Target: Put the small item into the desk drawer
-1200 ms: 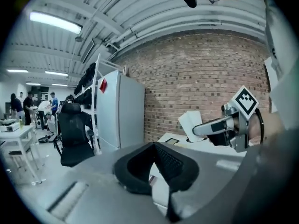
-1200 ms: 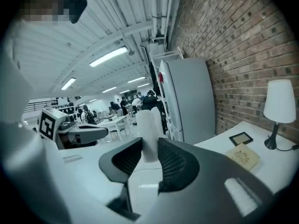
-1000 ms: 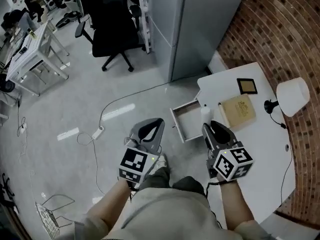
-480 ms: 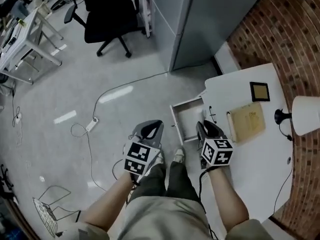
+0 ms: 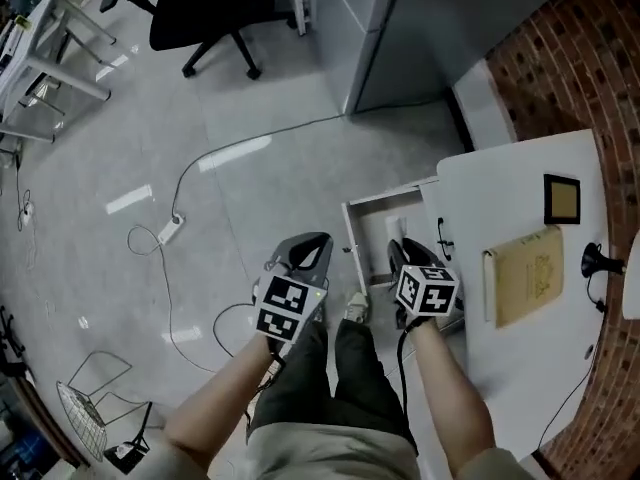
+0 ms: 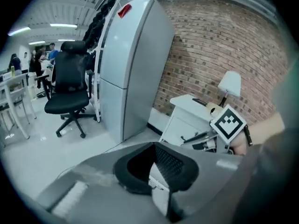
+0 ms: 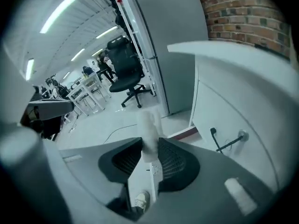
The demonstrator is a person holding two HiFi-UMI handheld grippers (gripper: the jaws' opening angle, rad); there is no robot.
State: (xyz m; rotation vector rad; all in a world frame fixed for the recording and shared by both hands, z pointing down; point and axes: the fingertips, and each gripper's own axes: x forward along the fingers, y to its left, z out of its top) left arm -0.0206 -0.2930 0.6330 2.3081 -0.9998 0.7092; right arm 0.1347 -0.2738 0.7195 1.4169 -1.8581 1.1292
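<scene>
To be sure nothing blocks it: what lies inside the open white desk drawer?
The open white desk drawer shows only bare bottom. The right tool, shut on a small white tube, covers its near right part; that part is unseen.

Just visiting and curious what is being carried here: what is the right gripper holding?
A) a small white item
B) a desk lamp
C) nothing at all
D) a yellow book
A: the right gripper view shows the right gripper with its jaws clamped on a small white item that sticks out past them.
</scene>
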